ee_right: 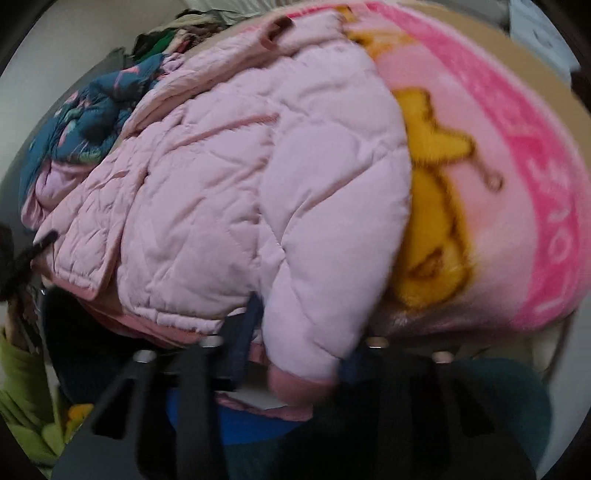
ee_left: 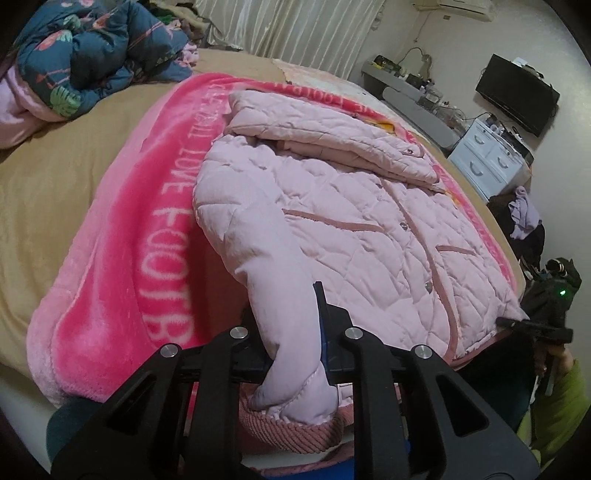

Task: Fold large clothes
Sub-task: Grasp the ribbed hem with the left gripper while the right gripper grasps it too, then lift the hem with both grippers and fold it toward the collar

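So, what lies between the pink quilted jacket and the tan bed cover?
A bright pink fleece blanket with white letters lies under the pink quilted jacket, on the tan bed cover. The left wrist view shows this best.

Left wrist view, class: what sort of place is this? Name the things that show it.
Most likely a bedroom at home: a bed with a pink blanket, a white chest of drawers, and curtains behind.

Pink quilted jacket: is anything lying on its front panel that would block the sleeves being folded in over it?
Nothing visible. The jacket front lies bare on the pink blanket. The left gripper and the right gripper each clamp a sleeve cuff already.
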Tool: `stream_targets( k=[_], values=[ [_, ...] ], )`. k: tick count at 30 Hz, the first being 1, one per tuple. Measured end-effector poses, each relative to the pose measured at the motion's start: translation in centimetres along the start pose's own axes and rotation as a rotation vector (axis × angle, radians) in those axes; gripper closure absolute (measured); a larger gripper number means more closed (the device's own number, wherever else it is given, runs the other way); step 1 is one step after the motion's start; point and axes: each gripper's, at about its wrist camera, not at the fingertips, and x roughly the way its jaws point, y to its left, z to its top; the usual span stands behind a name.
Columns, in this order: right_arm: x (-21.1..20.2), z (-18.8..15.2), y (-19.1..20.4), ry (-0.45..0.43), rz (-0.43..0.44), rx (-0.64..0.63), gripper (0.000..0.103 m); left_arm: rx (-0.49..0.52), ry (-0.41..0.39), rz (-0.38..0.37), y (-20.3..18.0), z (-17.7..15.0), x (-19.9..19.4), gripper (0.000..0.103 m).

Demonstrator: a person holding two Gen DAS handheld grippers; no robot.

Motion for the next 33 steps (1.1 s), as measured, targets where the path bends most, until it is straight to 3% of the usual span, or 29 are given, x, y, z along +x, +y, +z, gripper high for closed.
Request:
stream_targets(
  k=[13, 33],
  values=[
    [-7.6, 3.7, 2.1, -0.333, 0.121, -0.063, 0.088, -0.013, -0.06, -0.027, -0.1, 1.4, -1.3, 0.093],
    [-8.2, 7.7, 1.3, -0.443, 0.107, 0.005, 0.089, 0.013, -0.144, -0.015, -1.3, 5.8, -1.7, 0.093]
  ],
)
